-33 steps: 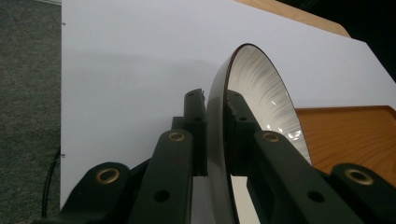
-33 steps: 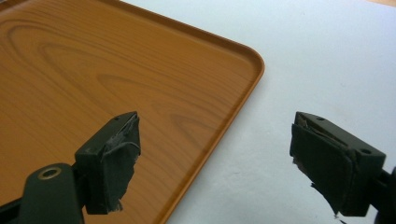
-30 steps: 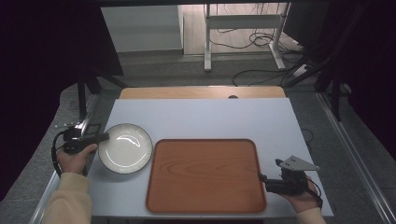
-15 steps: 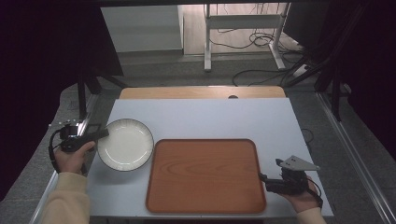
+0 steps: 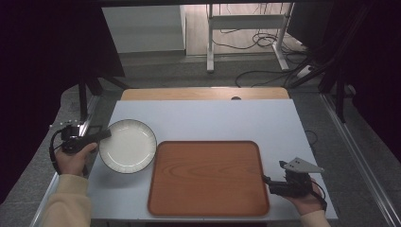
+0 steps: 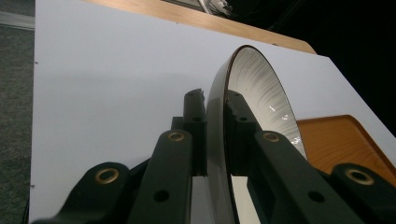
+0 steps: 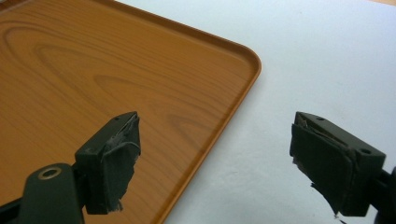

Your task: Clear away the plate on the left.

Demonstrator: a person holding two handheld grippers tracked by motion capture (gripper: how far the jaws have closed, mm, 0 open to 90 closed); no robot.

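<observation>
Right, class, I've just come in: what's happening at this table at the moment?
A person works at a white table with a gripper in each hand. The left gripper is clamped on the rim of a white plate, one jaw on each side of the edge. The plate is beside the left end of a bare wooden tray. The right gripper is open and holds nothing, near the tray's right edge, one jaw over the tray and the other over the table.

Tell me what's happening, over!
Left gripper shut on plate rim. Right gripper open, empty, by tray. Tray bare, nothing blocking.
</observation>
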